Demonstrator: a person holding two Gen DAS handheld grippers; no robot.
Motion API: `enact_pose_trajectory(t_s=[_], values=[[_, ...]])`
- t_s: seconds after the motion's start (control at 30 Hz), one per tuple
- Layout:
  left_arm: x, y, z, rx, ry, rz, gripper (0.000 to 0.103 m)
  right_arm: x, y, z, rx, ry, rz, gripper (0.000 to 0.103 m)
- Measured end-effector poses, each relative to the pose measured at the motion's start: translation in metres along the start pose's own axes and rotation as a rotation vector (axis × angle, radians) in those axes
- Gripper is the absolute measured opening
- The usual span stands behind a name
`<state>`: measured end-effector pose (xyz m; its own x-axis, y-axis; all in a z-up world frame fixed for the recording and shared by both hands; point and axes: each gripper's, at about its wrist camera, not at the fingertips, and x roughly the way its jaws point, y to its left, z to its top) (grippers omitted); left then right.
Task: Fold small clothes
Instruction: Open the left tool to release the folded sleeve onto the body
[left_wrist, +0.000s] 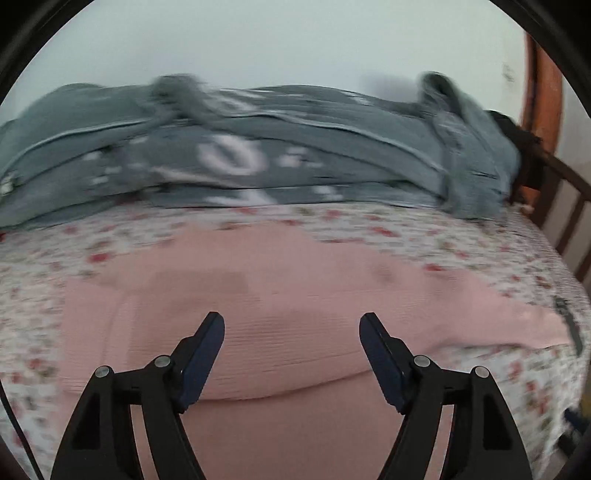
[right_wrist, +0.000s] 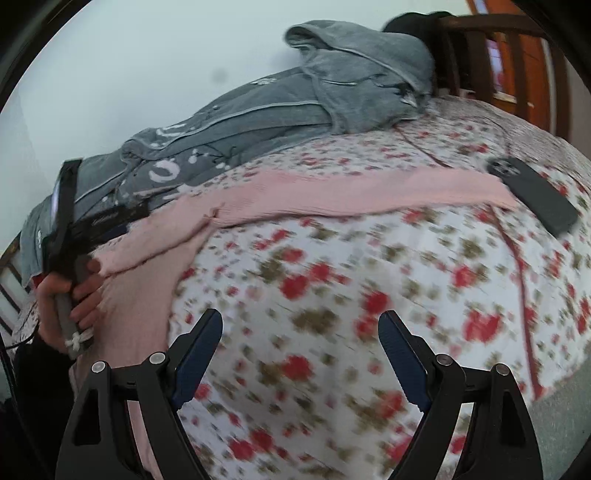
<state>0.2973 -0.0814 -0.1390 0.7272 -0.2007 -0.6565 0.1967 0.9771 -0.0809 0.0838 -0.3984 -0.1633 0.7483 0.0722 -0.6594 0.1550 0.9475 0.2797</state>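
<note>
Here pink garment (left_wrist: 280, 295) spread flat under open left tool (left_wrist: 291, 325)

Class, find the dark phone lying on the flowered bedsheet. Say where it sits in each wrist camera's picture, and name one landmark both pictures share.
Left wrist view: the phone shows only as a dark, blurred sliver at the far right edge, just past the pink garment's sleeve end.
Right wrist view: the phone lies upper right on the flowered bedsheet, at the sleeve's end.
Shared landmark: the grey patterned blanket along the wall.
</note>
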Motion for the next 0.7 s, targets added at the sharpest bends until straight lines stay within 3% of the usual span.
enact_pose_trajectory(t_s=[0.13, 0.27, 0.4, 0.47, 0.53, 0.63, 0.7], values=[[-0.005, 0.090, -0.006, -0.135, 0.005, 0.064, 0.074, 0.018, 0.043, 0.017, -0.080, -0.023, 0.025, 0.084], [-0.004, 0.143, -0.011, -0.209, -0.011, 0.058, 0.074, 0.053, 0.094, 0.040, -0.126, -0.036, 0.070, 0.071], [0.010, 0.151, -0.025, -0.154, -0.015, 0.040, 0.074, 0.094, 0.140, 0.061, -0.193, -0.036, 0.050, 0.050], [0.020, 0.151, -0.033, -0.138, 0.022, 0.011, 0.073, 0.114, 0.156, 0.069, -0.211, -0.048, 0.018, 0.033], [0.024, 0.154, -0.032, -0.150, 0.038, 0.019, 0.072, 0.134, 0.162, 0.071, -0.215, -0.037, -0.009, 0.026], [0.021, 0.155, -0.034, -0.157, 0.018, 0.020, 0.072, 0.169, 0.156, 0.057, -0.203, 0.040, -0.039, 0.026], [0.024, 0.159, -0.034, -0.173, 0.026, -0.002, 0.072, 0.176, 0.149, 0.059, -0.159, 0.075, -0.033, 0.018]])
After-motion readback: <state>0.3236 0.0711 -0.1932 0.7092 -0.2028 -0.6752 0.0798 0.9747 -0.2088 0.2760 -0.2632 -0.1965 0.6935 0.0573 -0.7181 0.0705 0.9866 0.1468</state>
